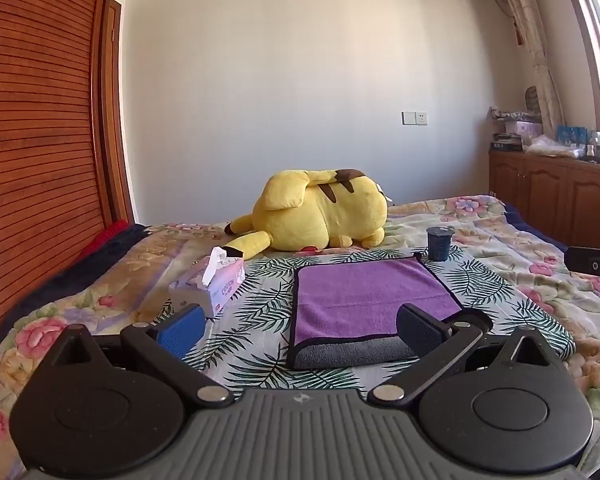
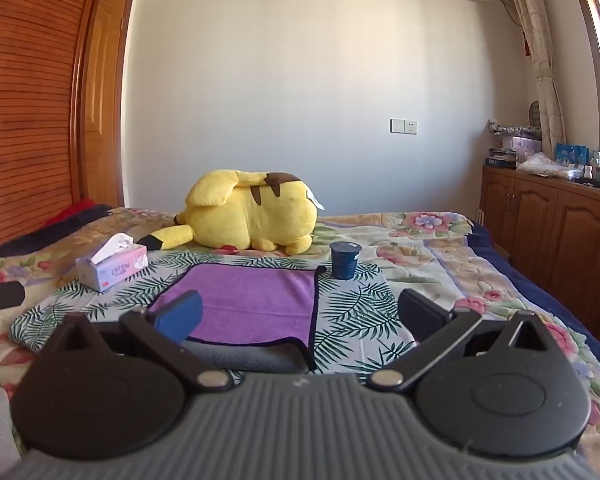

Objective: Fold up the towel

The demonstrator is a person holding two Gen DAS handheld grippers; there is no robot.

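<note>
A purple towel [image 1: 364,296] with a dark border lies flat on the leaf-print cloth [image 1: 260,304] on the bed; its near edge is turned over and shows the grey underside [image 1: 348,354]. My left gripper [image 1: 300,330] is open and empty, just in front of the towel's near edge, apart from it. In the right wrist view the towel [image 2: 252,300] lies ahead and to the left. My right gripper [image 2: 298,316] is open and empty, over the towel's near right corner. Each gripper shows at the edge of the other's view.
A tissue box [image 1: 210,284] stands left of the towel. A dark blue cup [image 1: 440,243] stands at the towel's far right corner. A yellow plush toy [image 1: 320,212] lies behind. Wooden cabinets [image 2: 548,220] line the right wall, a slatted wooden wardrobe [image 1: 32,120] the left.
</note>
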